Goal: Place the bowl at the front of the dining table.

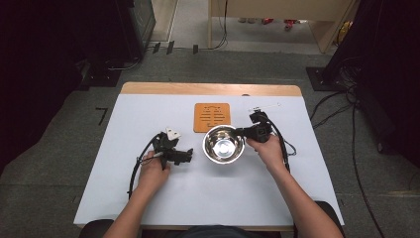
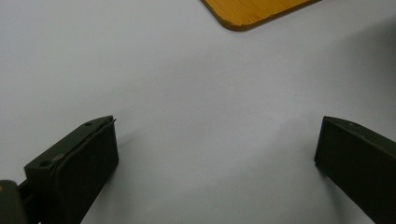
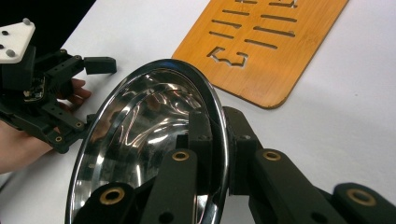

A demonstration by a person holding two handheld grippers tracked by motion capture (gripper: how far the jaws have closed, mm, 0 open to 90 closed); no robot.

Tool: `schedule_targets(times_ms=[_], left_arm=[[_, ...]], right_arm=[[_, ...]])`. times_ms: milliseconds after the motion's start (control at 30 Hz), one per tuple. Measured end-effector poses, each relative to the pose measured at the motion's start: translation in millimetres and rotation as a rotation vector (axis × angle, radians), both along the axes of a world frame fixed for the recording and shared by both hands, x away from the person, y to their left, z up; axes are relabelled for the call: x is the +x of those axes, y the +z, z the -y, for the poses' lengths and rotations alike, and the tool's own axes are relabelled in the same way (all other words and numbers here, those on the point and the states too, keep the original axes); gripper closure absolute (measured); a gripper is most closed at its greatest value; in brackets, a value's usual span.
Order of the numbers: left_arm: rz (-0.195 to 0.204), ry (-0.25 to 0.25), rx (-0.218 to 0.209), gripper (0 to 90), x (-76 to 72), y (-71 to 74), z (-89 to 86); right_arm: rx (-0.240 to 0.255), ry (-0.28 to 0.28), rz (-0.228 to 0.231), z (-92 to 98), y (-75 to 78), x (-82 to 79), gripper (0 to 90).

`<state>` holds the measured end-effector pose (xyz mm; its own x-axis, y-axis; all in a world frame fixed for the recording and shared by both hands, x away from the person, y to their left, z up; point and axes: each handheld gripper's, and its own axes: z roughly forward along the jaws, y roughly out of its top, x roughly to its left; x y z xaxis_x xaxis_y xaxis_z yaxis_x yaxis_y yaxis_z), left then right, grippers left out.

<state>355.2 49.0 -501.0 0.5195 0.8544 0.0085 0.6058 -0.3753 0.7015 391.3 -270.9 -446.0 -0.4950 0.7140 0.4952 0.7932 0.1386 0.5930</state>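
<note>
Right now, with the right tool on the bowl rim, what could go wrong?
1. The right tool pinches only the thin rim of the polished steel bowl, one jaw inside and one outside. The bowl could pivot or slip once lifted.
2. The wooden mat lies just behind the bowl, so a swing could knock it.
3. The left tool waits open close to the bowl's other side and could get bumped.

**A White Table in a Dark Room**

The white table (image 1: pixel 208 198) stands on grey carpet (image 1: pixel 44 163). Black cables (image 1: pixel 356 163) lie at the right of the frame. Dark things, maybe curtains, fill both upper corners. Light wooden furniture (image 1: pixel 277 10) stands at the top.
</note>
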Motion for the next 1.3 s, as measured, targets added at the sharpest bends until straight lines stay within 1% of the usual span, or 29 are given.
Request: schedule_targets(times_ms=[333,633,767,1167,1300], left_arm=[[0.0,0.0,0.0,0.0,0.0,0.0,0.0],[0.0,0.0,0.0,0.0,0.0,0.0,0.0],[-0.001,-0.001,0.002,0.0,0.0,0.1,-0.1],[0.0,0.0,0.0,0.0,0.0,0.0,0.0],[0.0,0.001,0.0,0.0,0.0,-0.1,0.0]], right_arm=[[0.011,-0.006,-0.011,-1.2,1.0,7.2,83.8],[0.013,-0.006,-0.014,-3.0,1.8,13.4,83.7],[0.01,-0.005,-0.023,-4.2,0.7,15.6,83.7],[0.012,-0.005,-0.025,-7.1,2.7,24.0,83.7],[0.02,-0.011,-0.024,-7.2,2.7,27.2,83.8]])
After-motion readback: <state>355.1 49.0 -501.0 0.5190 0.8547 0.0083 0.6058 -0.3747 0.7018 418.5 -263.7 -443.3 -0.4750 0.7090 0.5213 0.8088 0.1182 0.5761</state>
